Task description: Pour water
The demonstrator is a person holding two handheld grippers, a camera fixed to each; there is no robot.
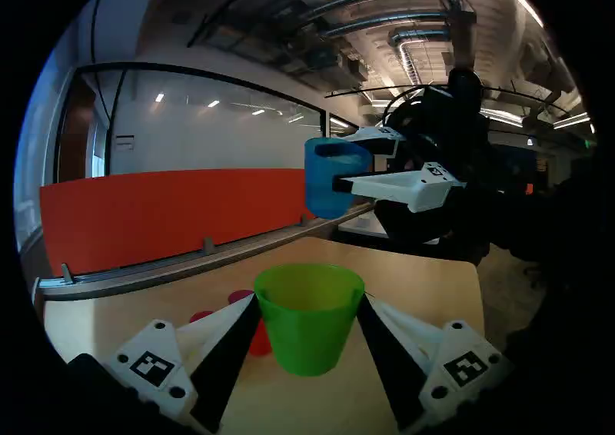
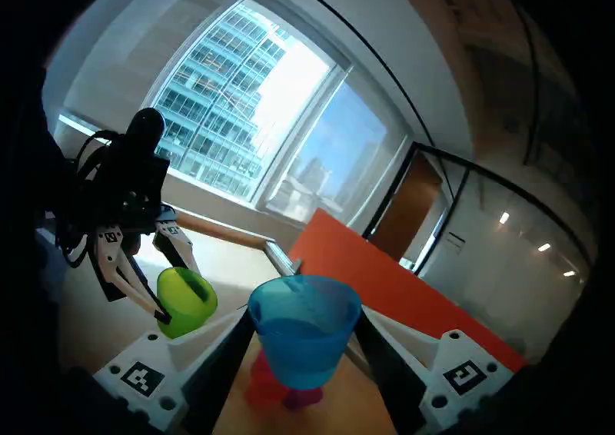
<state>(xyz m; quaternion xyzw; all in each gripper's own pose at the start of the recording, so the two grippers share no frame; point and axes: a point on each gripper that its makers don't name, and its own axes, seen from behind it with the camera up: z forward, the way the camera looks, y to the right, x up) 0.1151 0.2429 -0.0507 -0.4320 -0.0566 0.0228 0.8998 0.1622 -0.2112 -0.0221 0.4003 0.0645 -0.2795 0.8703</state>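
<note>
The right hand-held gripper (image 2: 305,312) grasps a blue cup (image 2: 305,339) holding water, the left hand-held gripper (image 1: 307,300) grasps a green cup (image 1: 309,327); the pour likely needs a slow tilt over the green rim.

White left gripper (image 1: 307,300) and right gripper (image 2: 304,312), black fingers (image 1: 231,358), square tags (image 1: 151,367)

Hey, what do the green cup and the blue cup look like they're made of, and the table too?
Green cup: looks like opaque plastic, smooth with a soft sheen and a thin moulded rim. Blue cup: probably translucent plastic; a darker fill level shows through its wall. Table: pale wood look, matte; whether solid wood or laminate, I cannot tell.
</note>
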